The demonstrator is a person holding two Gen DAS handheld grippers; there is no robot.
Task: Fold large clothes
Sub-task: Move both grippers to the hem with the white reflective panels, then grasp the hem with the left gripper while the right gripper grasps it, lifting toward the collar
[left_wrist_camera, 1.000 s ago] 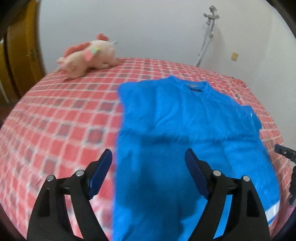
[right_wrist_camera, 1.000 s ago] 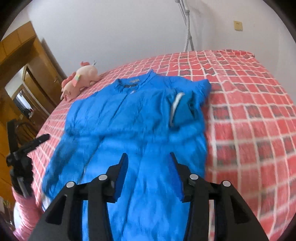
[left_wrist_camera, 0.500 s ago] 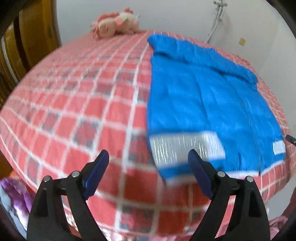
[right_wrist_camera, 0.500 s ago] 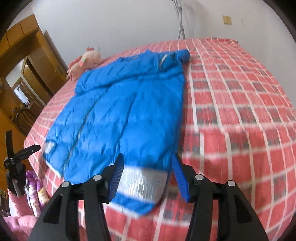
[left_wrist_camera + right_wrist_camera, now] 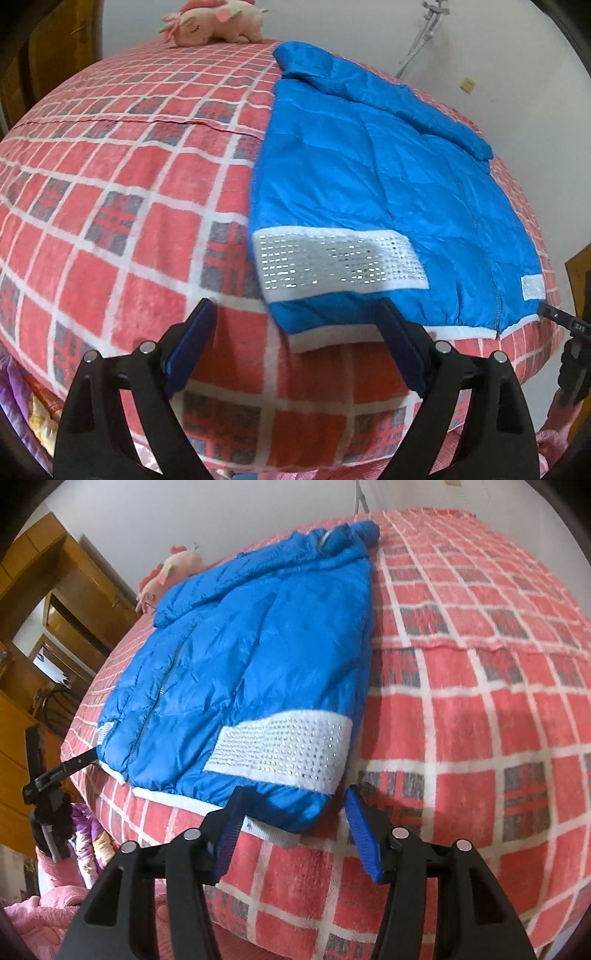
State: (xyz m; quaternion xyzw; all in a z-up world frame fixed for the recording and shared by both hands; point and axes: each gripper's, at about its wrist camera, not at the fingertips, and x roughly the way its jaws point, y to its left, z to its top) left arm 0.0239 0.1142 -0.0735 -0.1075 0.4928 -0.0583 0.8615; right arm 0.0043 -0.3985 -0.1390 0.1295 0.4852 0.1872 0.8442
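A big bed (image 5: 110, 229) with a red checked blanket (image 5: 480, 720) fills the room. A pink soft toy (image 5: 214, 20) lies by the white wall (image 5: 332, 26). Brown wooden cupboards (image 5: 74, 602) stand nearby.

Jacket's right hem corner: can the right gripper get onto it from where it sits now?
Probably yes. The right gripper is open, and the hem corner of the blue jacket lies between its fingers at the edge of the bed, with nothing in between.
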